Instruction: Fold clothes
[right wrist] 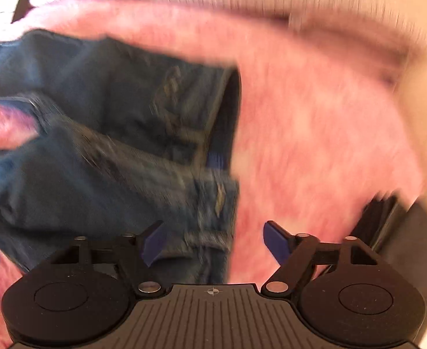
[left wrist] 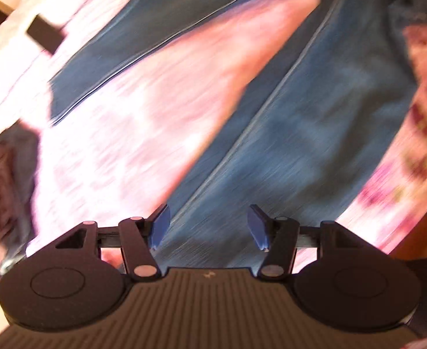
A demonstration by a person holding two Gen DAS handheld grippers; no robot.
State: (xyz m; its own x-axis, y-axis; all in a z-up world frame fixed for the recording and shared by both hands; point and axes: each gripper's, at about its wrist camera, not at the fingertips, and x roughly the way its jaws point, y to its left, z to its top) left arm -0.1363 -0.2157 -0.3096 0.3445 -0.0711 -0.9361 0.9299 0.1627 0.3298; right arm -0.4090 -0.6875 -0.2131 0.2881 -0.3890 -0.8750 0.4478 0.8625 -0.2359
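Observation:
A pair of blue jeans (left wrist: 315, 122) lies spread on a pink bedspread (left wrist: 161, 93); in the left wrist view its two legs run apart, with pink cloth between them. My left gripper (left wrist: 209, 226) hangs above the lower part of one leg, open, nothing between its blue pads. In the right wrist view the jeans' waistband (right wrist: 213, 151) and upper part (right wrist: 103, 133) lie rumpled at left and centre. My right gripper (right wrist: 213, 244) hovers over the waistband edge, open, holding nothing. Both views are blurred by motion.
The pink bedspread (right wrist: 323, 122) fills the right half of the right wrist view. A dark flat object (left wrist: 43, 33) lies on the bed at upper left. A dark grey garment (left wrist: 7, 174) sits at the left edge. A dark object (right wrist: 393, 226) stands beyond the bed's right edge.

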